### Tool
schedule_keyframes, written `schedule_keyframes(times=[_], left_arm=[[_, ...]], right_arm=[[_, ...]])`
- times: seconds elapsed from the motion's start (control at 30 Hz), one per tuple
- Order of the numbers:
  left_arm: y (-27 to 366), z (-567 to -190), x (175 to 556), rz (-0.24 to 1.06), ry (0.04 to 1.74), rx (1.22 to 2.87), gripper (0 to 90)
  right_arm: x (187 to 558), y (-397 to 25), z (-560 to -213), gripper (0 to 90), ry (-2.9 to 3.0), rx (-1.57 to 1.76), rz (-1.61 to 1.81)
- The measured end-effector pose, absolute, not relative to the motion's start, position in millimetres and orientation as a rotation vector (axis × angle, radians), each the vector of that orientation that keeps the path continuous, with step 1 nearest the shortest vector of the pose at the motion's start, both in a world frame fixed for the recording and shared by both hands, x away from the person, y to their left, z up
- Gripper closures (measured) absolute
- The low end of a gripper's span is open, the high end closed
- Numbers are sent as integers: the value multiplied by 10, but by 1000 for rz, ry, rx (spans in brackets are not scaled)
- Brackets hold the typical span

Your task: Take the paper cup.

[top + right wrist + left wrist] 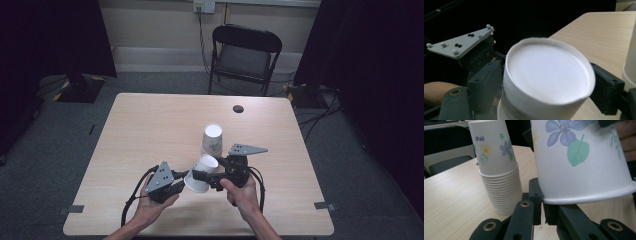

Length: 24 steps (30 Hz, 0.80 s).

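Sitting upside down between the two grippers, a single paper cup (201,173) is held above the near middle of the counter (150,125), its white base up and its rim toward the left gripper (186,175). In the right gripper view the right gripper (546,85) has its fingers (607,91) clamped on the cup's sides near the base, one pad on each flank. In the left gripper view the left gripper's fingers (535,202) stand almost together just under the cup's rolled rim, with a narrow gap between them; whether they pinch the rim I cannot tell. The cup wall carries printed blue flowers and green leaves. Just beyond it, toward the far side, a stack of cups (212,140) stands upside down on the counter, many rims nested one over another. The counter is pale wood with a dark round hole (238,108) near its far edge. Behind it stands a black folding chair (245,57) on grey carpet, with dark curtains at either side.
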<state>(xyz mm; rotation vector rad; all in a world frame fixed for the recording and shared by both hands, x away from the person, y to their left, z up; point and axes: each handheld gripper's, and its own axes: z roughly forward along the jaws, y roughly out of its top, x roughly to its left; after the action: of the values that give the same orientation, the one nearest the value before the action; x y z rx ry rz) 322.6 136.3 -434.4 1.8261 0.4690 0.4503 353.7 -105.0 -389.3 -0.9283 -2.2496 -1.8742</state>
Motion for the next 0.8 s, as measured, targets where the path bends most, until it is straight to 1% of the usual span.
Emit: schedule_keyframes(times=[0.2, 0.27, 0.5, 0.8], left_arm=[[1377, -4364, 3261, 389, 494, 1850, 864], [1377, -4367, 3270, 349, 520, 1846, 864], [1419, -4376, 3329, 300, 551, 1881, 864], [1480, -4438, 3435, 251, 605, 1959, 863]], right_arm=[[3538, -1102, -3865, 194, -2303, -942, -1887], [3543, -1115, -3865, 194, -2323, -944, -1886], [3548, -1141, -3869, 198, -2354, -945, -1894], [3531, -1183, -3826, 264, -2449, -937, -1877]])
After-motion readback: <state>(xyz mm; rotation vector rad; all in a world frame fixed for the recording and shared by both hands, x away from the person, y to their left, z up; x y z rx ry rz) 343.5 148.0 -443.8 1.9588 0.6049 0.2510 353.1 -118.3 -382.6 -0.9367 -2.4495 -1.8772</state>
